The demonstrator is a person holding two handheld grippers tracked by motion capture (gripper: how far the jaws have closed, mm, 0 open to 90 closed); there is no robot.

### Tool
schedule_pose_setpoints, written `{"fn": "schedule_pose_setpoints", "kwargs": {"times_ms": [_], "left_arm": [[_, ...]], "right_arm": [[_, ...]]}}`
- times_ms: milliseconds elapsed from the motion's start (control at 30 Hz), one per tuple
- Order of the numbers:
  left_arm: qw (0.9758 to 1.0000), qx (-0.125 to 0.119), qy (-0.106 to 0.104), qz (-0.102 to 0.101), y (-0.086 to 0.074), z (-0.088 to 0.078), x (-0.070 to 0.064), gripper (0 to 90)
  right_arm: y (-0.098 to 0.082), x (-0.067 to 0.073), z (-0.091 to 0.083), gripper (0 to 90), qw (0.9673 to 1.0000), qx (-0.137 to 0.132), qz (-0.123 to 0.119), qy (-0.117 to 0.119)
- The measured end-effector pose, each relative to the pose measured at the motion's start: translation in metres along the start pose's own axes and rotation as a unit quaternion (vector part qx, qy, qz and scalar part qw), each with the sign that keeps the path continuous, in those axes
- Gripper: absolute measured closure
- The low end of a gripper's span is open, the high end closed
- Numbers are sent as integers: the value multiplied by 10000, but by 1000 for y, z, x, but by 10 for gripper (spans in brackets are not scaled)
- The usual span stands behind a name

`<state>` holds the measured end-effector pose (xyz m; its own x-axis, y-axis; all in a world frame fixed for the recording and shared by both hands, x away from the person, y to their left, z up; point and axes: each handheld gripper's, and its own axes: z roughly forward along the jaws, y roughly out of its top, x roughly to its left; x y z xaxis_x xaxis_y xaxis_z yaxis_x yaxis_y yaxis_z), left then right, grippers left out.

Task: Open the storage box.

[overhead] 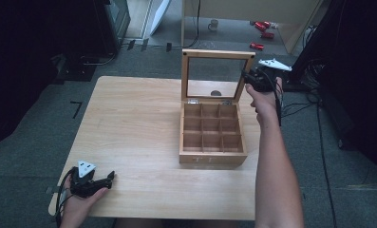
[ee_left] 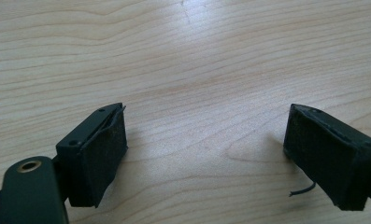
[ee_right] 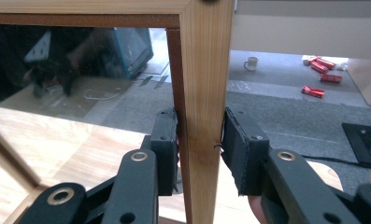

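Observation:
A wooden box with a grid of small compartments stands on the table, right of centre. Its glass-paned lid is raised upright. My right gripper is shut on the lid's right frame post, one pad on each face of the wood. My left gripper rests near the table's front left corner. Its jaws stand wide open over bare wood, nothing between them.
The light wooden table has free surface left of and in front of the box. On the grey floor beyond the table lie red objects and a white mug. Cables trail on the floor at the right.

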<state>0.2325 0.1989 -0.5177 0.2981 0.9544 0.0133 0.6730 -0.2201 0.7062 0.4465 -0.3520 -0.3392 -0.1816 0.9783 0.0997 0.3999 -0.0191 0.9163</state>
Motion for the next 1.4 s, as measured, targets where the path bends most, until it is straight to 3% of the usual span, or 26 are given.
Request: {"fn": "schedule_pose_setpoints", "kwargs": {"times_ms": [300, 1033, 1300, 1400], "left_arm": [[10000, -4, 0, 1, 0, 0, 0, 137], [10000, -10, -8, -11, 1, 1, -1, 137], [10000, -10, -8, -11, 1, 1, -1, 137], [10000, -10, -5, -1, 1, 1, 0, 137]], "right_arm": [[8, 1, 21, 680, 9994, 67, 257, -234], [14, -1, 54, 682, 9983, 201, 316, -453], [12, -2, 53, 674, 9984, 102, 357, -422], [8, -8, 48, 643, 9979, -26, 634, -151]]}}
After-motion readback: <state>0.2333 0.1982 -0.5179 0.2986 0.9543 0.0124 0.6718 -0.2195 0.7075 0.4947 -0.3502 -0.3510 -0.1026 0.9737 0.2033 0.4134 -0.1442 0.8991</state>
